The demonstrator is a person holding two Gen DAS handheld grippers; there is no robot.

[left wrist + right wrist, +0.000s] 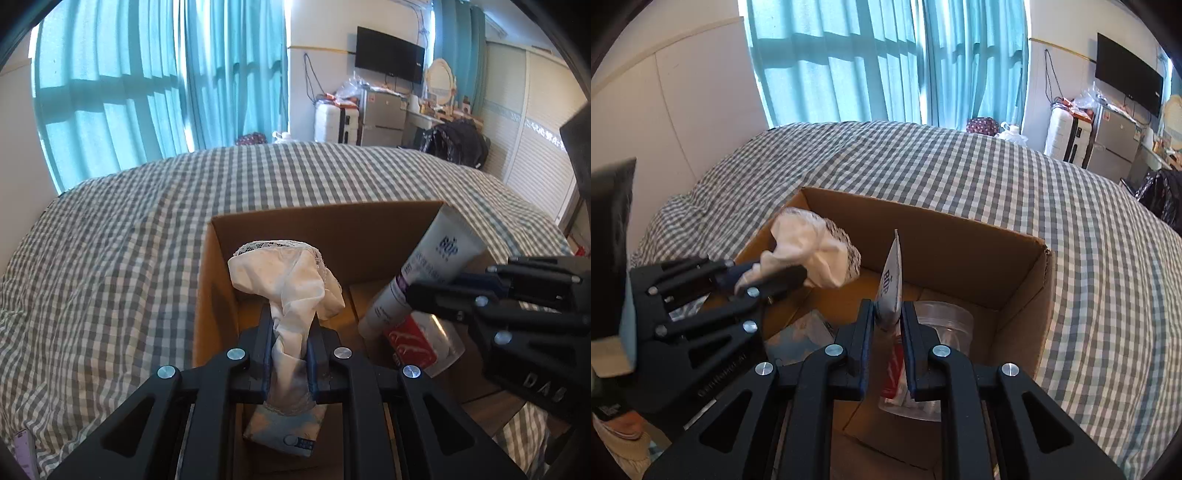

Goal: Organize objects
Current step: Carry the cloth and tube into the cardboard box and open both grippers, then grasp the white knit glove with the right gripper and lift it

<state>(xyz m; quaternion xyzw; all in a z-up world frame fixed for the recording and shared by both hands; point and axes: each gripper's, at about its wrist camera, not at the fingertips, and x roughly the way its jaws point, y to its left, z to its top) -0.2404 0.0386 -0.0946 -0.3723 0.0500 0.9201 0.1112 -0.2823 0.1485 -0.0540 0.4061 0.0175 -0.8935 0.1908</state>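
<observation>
Checked bedspread [110,258] behind the cardboard box [332,225] — left jaws clamp crumpled white cloth [288,280], right jaws pinch a white tube [892,284].

The left gripper [290,332] is clamped on a bunched white cloth with a lace edge [286,273], which stands up above its pads over the left part of an open cardboard box [325,229]. The box sits on a bed under a grey-and-white checked cover [110,240], near the cover's front edge. At the right, the right gripper [417,291] pinches a white tube [424,269], tilted with its flat end toward the box's far right corner. Below the tube, inside the box, lies a clear plastic container with a red label [417,343]. A pale blue packet [284,432] lies on the box floor under the left gripper.
</observation>
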